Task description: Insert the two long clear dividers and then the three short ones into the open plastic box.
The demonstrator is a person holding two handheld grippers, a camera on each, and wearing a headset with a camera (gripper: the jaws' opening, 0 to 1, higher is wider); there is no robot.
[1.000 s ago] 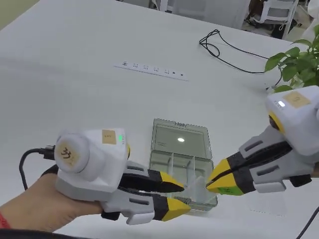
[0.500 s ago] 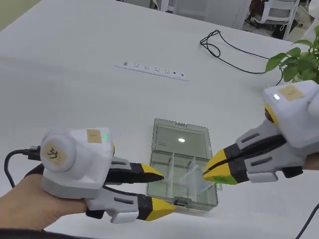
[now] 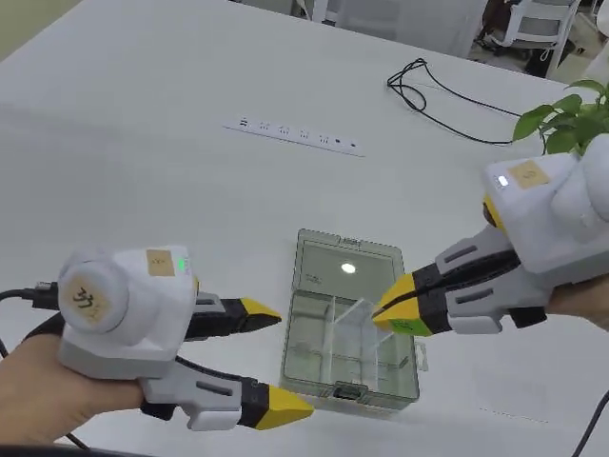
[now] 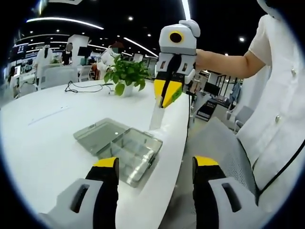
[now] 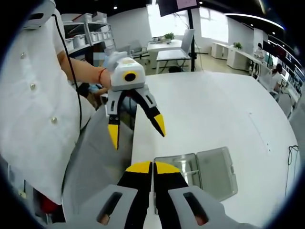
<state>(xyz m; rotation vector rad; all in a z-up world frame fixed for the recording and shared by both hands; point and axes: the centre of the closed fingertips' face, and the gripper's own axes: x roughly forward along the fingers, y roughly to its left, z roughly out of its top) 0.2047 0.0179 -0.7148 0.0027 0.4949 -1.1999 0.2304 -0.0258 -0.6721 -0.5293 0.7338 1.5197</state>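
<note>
Clear divider (image 3: 360, 322): transparent strip (faint against the box), pinched in the closed right hand-held gripper (image 3: 385, 312), tilted just above the open plastic box (image 3: 303, 354) on the white counter (image 3: 143, 143). Step: insertion, probably a short piece. Next: align with a slot and lower squarely. Left hand-held gripper (image 3: 284, 360): jaws spread, empty, beside the box.

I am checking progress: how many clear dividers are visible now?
3 at least: two dividers stand lengthwise in the box, a third divider hangs in the right tongs above it. Others may be hidden.
</note>
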